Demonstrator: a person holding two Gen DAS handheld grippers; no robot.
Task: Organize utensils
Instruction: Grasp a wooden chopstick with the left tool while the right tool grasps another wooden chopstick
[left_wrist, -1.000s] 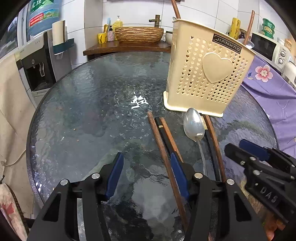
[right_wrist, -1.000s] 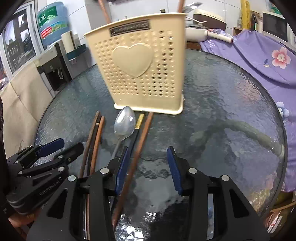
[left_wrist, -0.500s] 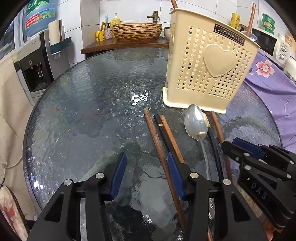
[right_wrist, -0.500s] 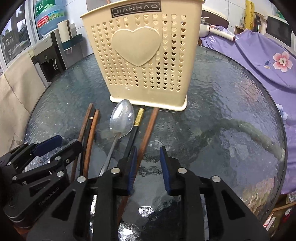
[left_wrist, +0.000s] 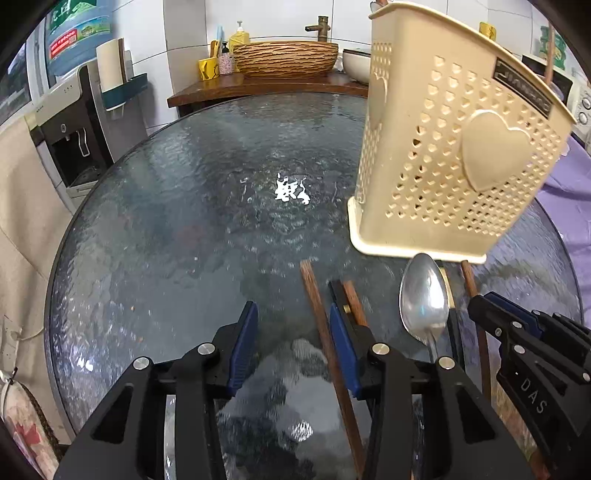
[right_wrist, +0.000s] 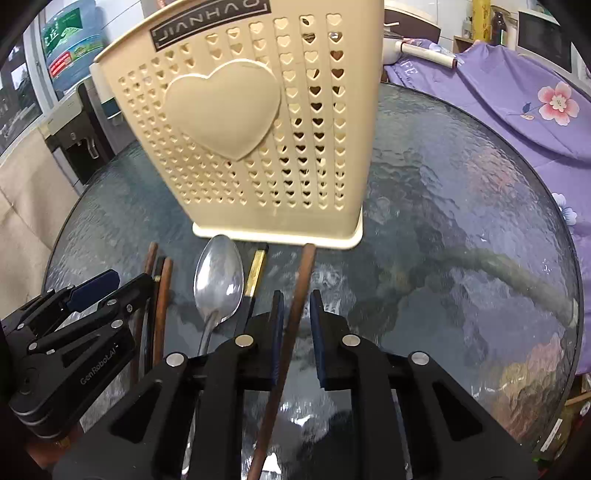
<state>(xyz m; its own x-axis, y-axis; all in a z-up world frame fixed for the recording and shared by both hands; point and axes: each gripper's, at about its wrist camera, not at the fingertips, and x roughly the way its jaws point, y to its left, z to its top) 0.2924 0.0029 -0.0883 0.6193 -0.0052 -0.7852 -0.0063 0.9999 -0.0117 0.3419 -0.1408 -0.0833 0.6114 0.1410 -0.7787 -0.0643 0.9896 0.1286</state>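
The right tool (right_wrist: 295, 332) is straddling a brown chopstick (right_wrist: 301, 280) lying on the glass bench (right_wrist: 461, 221), its fingers narrowly spread, not yet pinching. The left tool (left_wrist: 291, 343) is hovering spread beside another chopstick (left_wrist: 317, 314), near the spoon (left_wrist: 423, 295) and basket (left_wrist: 443, 166).

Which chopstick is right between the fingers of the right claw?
The brown chopstick lying alone, right of the spoon, runs between the right claw pads. The other chopsticks lie left of it, outside that claw.

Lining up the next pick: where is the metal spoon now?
Metal spoon lies on the glass table, bowl toward the cream holder, between the black gold-banded chopstick and left brown pair.
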